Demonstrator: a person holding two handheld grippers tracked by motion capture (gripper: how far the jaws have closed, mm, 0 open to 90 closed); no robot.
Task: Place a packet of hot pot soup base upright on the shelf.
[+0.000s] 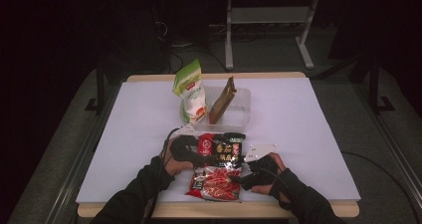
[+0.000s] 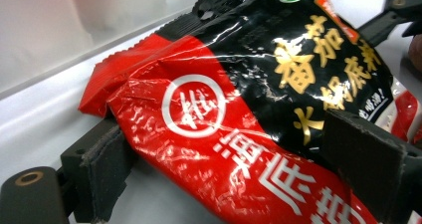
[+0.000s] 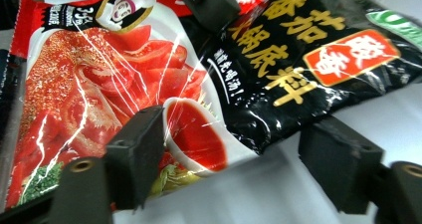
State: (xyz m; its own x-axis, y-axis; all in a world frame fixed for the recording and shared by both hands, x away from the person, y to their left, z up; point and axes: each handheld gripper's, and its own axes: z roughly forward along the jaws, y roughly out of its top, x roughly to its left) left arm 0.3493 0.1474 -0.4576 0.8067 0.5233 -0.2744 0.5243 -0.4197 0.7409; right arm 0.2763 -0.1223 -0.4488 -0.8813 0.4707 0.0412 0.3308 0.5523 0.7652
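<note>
Two sauce packets (image 1: 219, 167), one clear tub (image 1: 238, 115).

Four food packets are on the table: one red-and-black packet (image 1: 221, 153), one green-and-white pouch (image 1: 191, 91) and one brown packet (image 1: 222, 101). The fourth is a red tomato packet (image 1: 215, 183). One clear plastic tub (image 1: 242, 115) sits at twelve o'clock.

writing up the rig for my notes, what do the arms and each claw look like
Both forearms wear dark long sleeves. The left claw is black with a black trailing cable; the right claw is black under a pale three-cornered plate. Each has flat, blocky matte black jaws.
</note>
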